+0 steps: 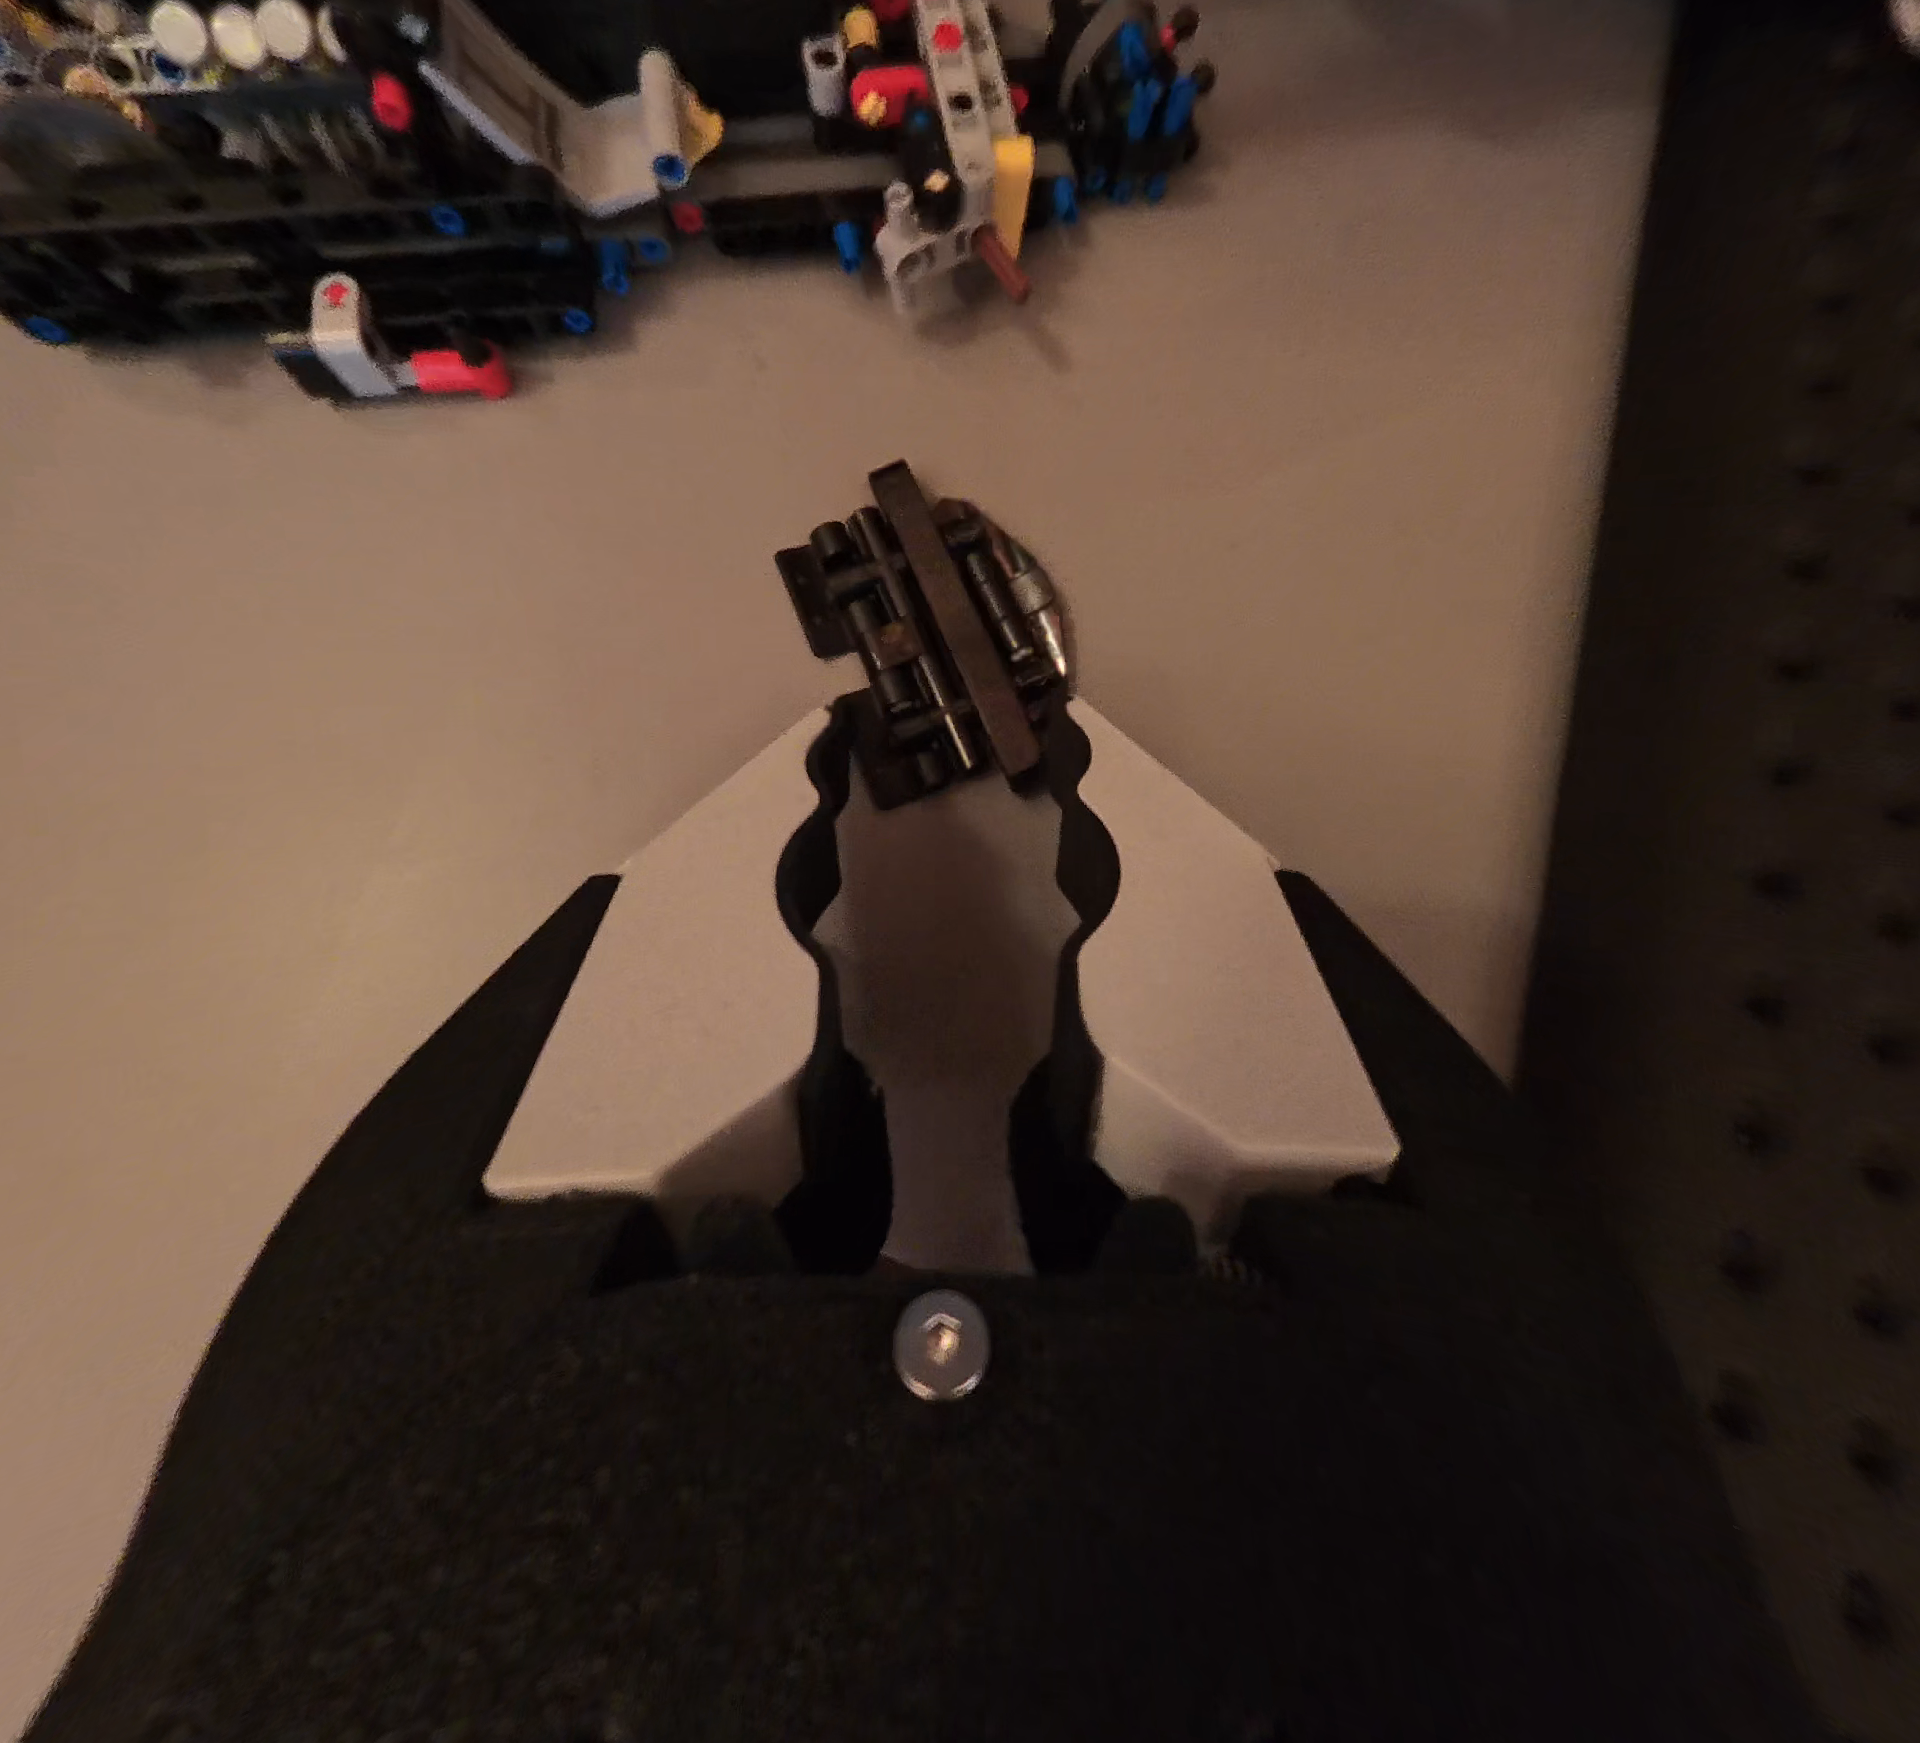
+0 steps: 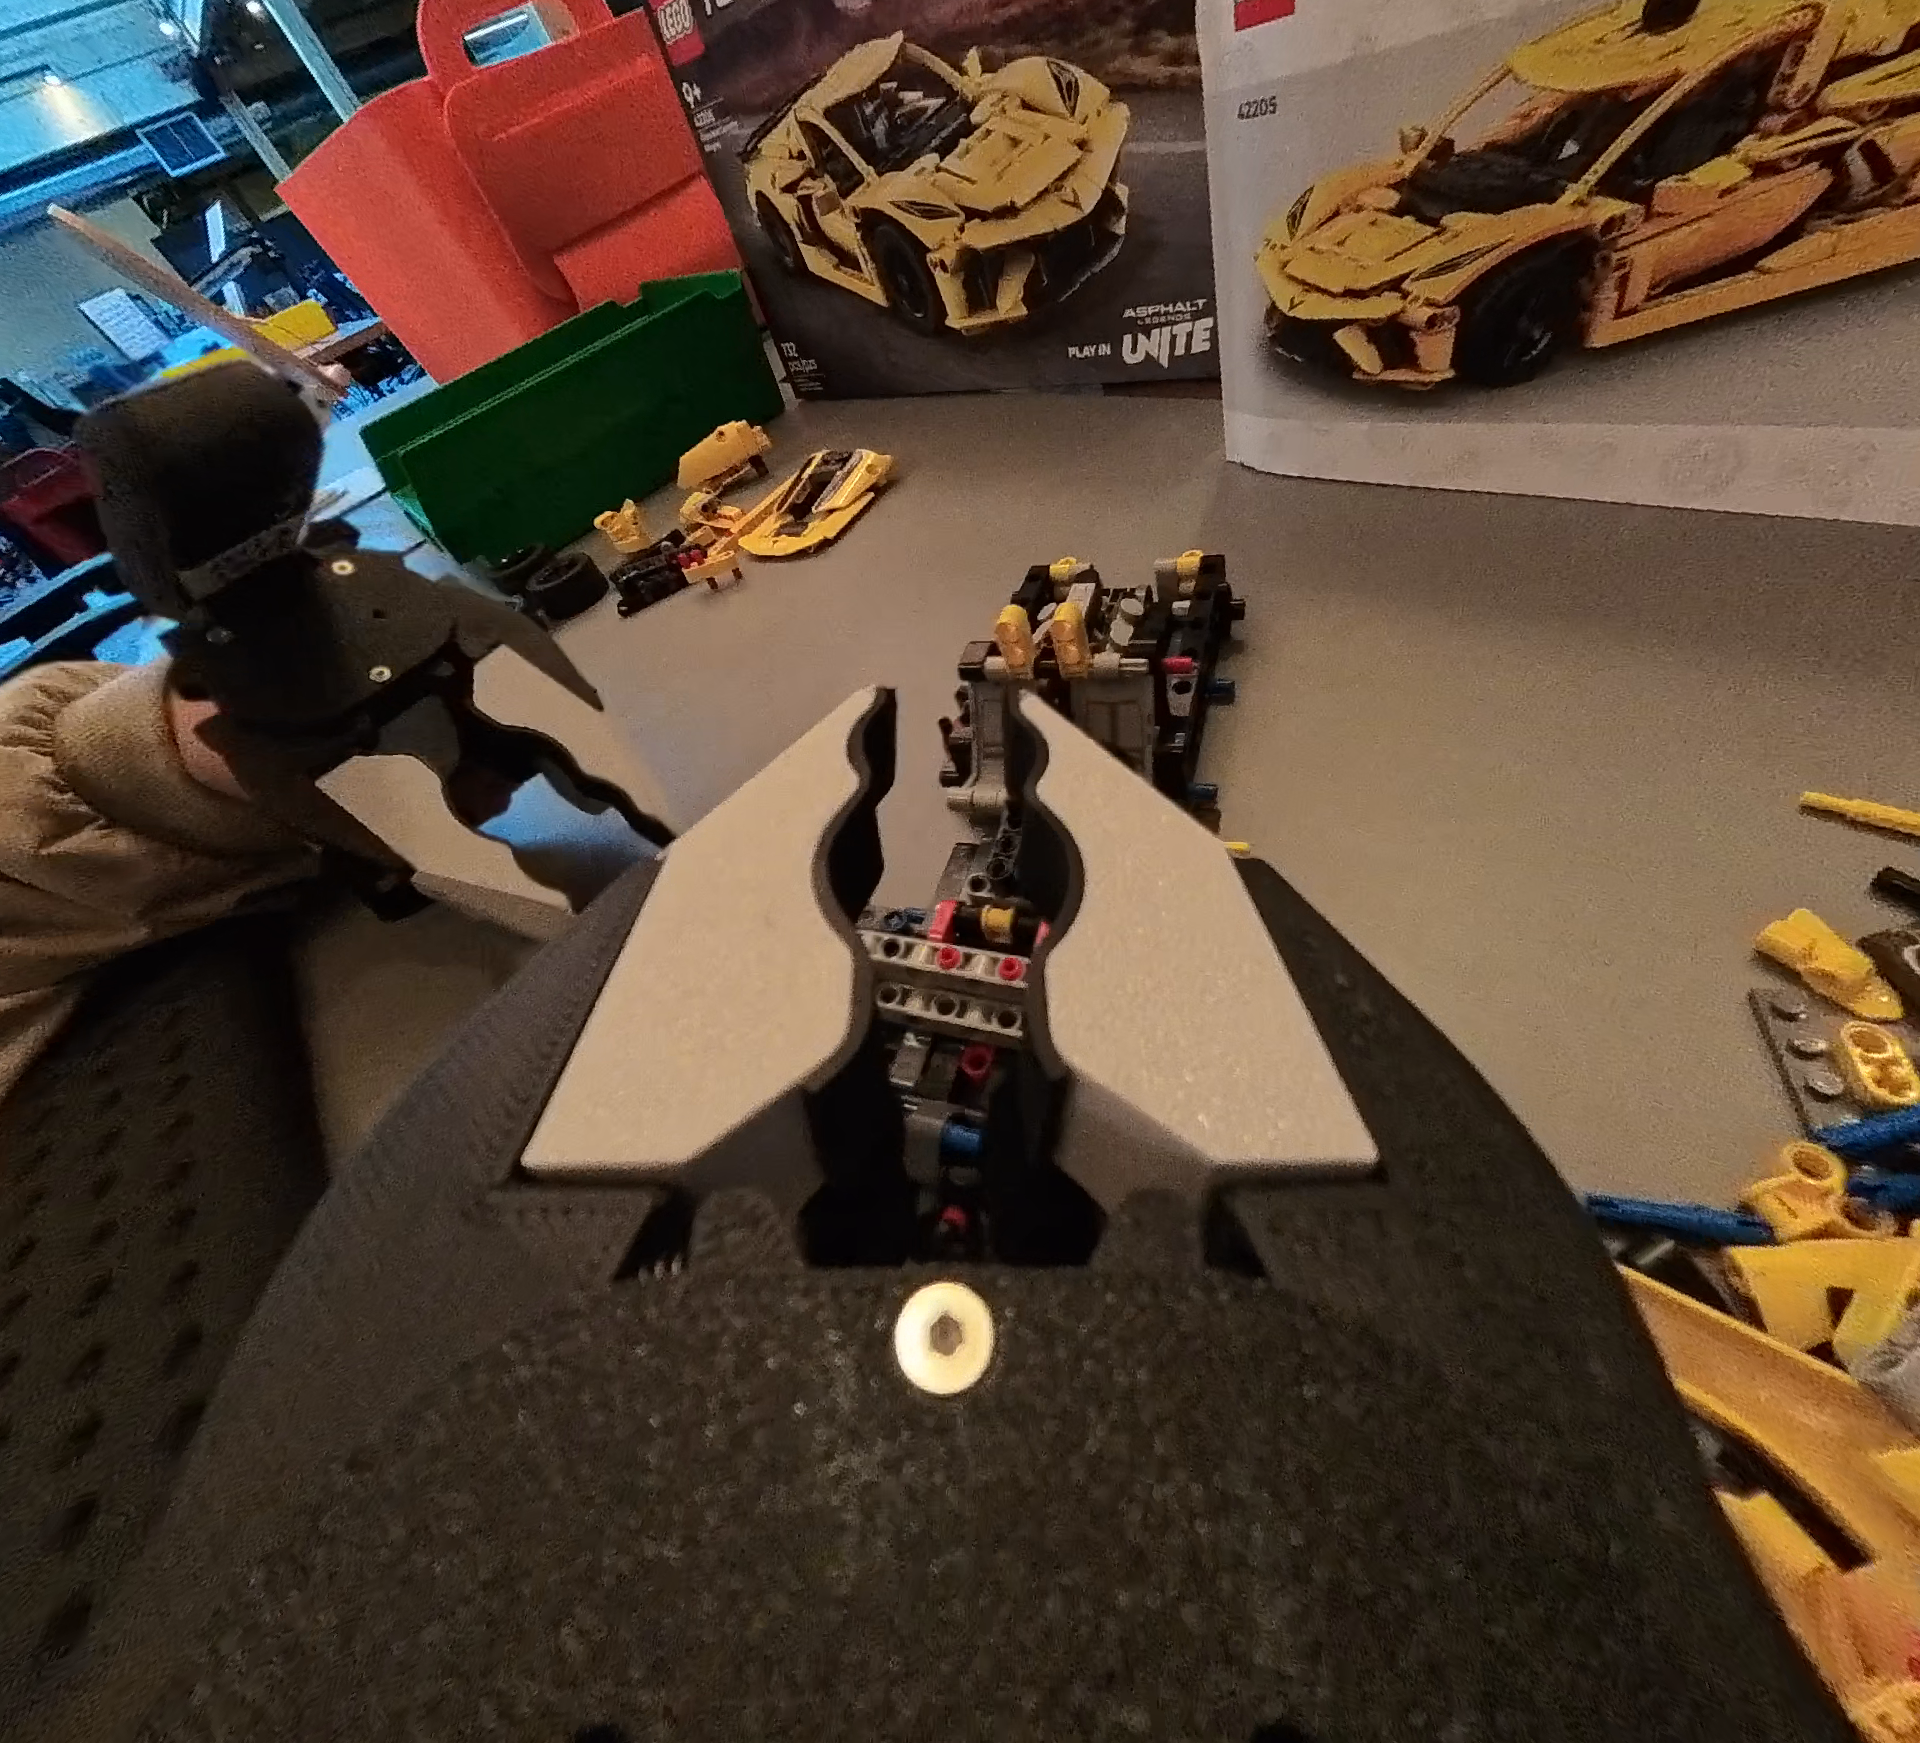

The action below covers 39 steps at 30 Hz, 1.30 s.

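My left gripper (image 1: pixel 951 722) is shut on a small black brick assembly (image 1: pixel 925 644) with a dark flat bar across it, held above the grey table (image 1: pixel 312 654). The half-built car chassis (image 1: pixel 499 135), black with grey, red, blue and yellow parts, lies on the table beyond it. My right gripper (image 2: pixel 956 706) hovers over the near end of the chassis (image 2: pixel 1101 654). Its jaws stand a narrow gap apart and I see nothing clamped between them. The left gripper also shows in the right wrist view (image 2: pixel 623 846), at the left, held by a hand in a tan sleeve (image 2: pixel 94 820).
A red handled box (image 2: pixel 520 166) and a green bin (image 2: pixel 582 426) stand at the back left. A car-model box (image 2: pixel 935 135) and a booklet (image 2: pixel 1558 187) stand behind. Loose yellow parts (image 2: pixel 790 498), wheels (image 2: pixel 566 581) and more parts (image 2: pixel 1818 1278) lie around. A dark perforated surface (image 1: pixel 1766 758) runs along the right.
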Each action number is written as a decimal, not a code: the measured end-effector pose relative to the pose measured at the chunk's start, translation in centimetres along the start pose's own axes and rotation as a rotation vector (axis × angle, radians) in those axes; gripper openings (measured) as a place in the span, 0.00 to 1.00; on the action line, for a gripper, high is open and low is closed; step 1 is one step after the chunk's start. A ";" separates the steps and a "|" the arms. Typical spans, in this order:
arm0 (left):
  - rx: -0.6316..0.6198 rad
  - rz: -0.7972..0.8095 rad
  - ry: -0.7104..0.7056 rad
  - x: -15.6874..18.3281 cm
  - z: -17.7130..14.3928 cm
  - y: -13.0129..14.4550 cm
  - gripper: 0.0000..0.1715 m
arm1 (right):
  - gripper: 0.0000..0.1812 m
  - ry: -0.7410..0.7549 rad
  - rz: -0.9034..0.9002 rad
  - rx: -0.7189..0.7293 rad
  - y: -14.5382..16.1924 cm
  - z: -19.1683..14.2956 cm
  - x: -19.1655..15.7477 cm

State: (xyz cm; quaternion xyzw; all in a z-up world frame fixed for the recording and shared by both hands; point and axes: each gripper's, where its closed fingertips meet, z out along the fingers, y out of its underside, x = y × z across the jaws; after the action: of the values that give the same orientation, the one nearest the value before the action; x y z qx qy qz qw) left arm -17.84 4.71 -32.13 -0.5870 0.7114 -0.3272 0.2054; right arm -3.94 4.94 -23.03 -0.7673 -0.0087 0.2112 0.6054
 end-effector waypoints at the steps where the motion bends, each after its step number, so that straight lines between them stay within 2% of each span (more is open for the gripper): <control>1: 0.004 -0.001 0.022 0.5 0.1 -0.2 0.22 | 0.11 -0.002 -0.005 -0.006 0.1 0.1 -0.1; 4: 0.007 -0.013 -0.006 0.5 0.7 -0.7 0.22 | 0.10 0.002 -0.023 -0.023 0.4 0.2 -0.1; 7: -0.007 -0.001 0.007 1.3 1.1 -0.8 0.28 | 0.10 0.002 -0.035 -0.033 0.6 0.4 -0.2; 11: -0.020 0.034 -0.045 1.0 1.5 -0.8 0.30 | 0.10 0.000 -0.038 -0.039 0.7 0.4 -0.3; 15: -0.016 0.117 -0.061 1.2 1.6 -1.1 0.24 | 0.10 -0.002 -0.047 -0.053 1.0 0.6 -0.4; 16: -0.016 0.155 -0.078 1.2 1.6 -1.1 0.21 | 0.10 -0.003 -0.053 -0.058 1.1 0.6 -0.5; 19: -0.015 0.273 -0.184 0.4 1.3 -1.5 0.21 | 0.10 -0.036 -0.054 -0.084 1.5 0.8 -1.1; 22: 0.042 0.414 -0.341 -0.5 0.3 -3.0 0.21 | 0.10 -0.128 -0.027 -0.178 2.9 1.0 -2.5; 25: 0.175 0.520 -0.497 -0.8 -1.5 -5.8 0.21 | 0.21 -0.223 0.047 -0.208 3.6 1.4 -4.1; 28: 0.263 0.533 -0.528 -0.2 -2.5 -7.4 0.20 | 0.28 -0.361 0.192 -0.208 3.5 1.6 -6.1; 30: 0.273 0.500 -0.492 0.2 -2.3 -7.6 0.20 | 0.22 -0.403 0.204 -0.177 2.8 1.4 -6.8; 32: 0.309 0.474 -0.481 0.4 -2.4 -8.1 0.21 | 0.17 -0.388 0.175 -0.225 3.7 1.4 -6.6; 35: 0.353 0.465 -0.509 0.5 -2.8 -9.0 0.21 | 0.13 -0.440 0.209 -0.278 4.6 1.6 -7.7; 36: 0.367 0.455 -0.503 0.6 -2.8 -9.2 0.20 | 0.07 -0.418 0.198 -0.290 4.8 1.7 -7.4; 39: 0.414 0.447 -0.500 0.9 -3.4 -9.7 0.20 | 0.06 -0.459 0.243 -0.253 4.1 1.4 -7.7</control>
State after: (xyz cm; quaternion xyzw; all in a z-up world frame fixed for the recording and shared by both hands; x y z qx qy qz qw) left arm -13.54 3.68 -22.83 -0.4254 0.6686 -0.2581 0.5526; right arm -12.43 3.07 -24.67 -0.7643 -0.0797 0.4474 0.4575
